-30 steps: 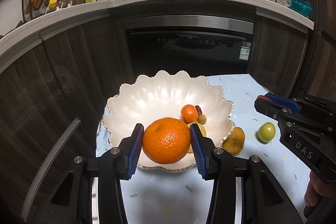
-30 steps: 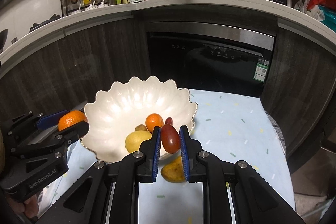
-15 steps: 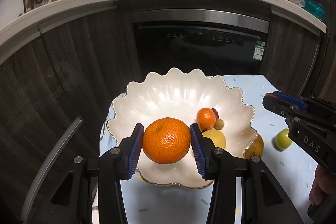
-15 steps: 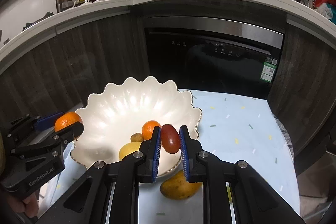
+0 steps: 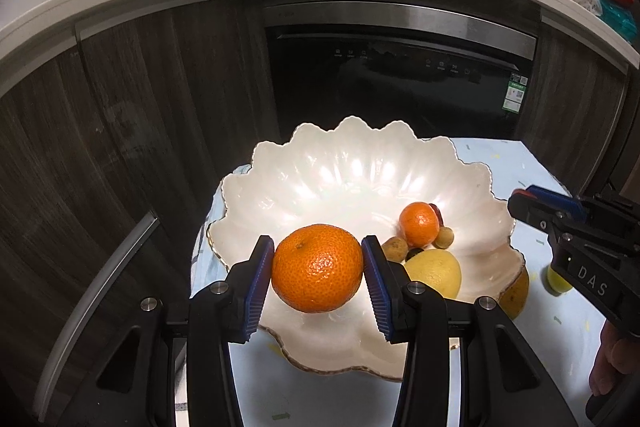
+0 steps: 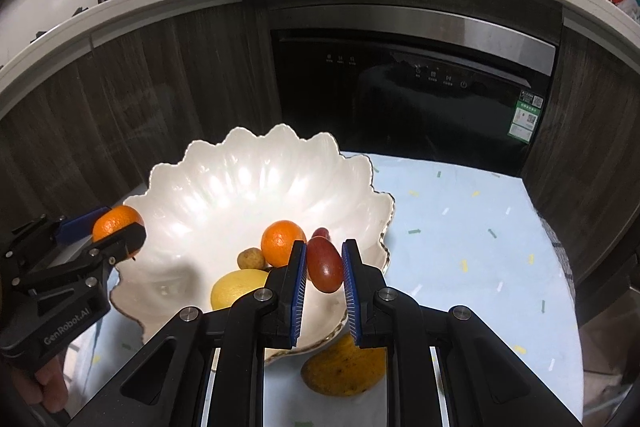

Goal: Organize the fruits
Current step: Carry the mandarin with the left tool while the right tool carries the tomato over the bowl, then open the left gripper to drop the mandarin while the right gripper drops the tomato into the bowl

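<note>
A white scalloped bowl (image 5: 360,179) (image 6: 248,187) stands on a light blue table. In it lie a small orange (image 5: 419,223) (image 6: 282,242), a yellow lemon (image 5: 434,273) (image 6: 236,287), and small brown fruits (image 5: 395,247). My left gripper (image 5: 318,269) is shut on a large orange (image 5: 317,268) above the bowl's near rim; it also shows in the right wrist view (image 6: 116,223). My right gripper (image 6: 325,265) is shut on a dark red oval fruit (image 6: 325,264) over the bowl's right side.
A yellow-brown mango (image 6: 344,367) (image 5: 516,291) lies on the table by the bowl's rim. A small green fruit (image 5: 558,279) lies beyond it, partly hidden. Dark cabinets and a built-in oven (image 5: 400,79) stand behind the table. Bottles stand on the counter above.
Both grippers have moved forward with their fruits, from short of the bowl's rim to above the bowl. The fruits in the bowl have not moved.
</note>
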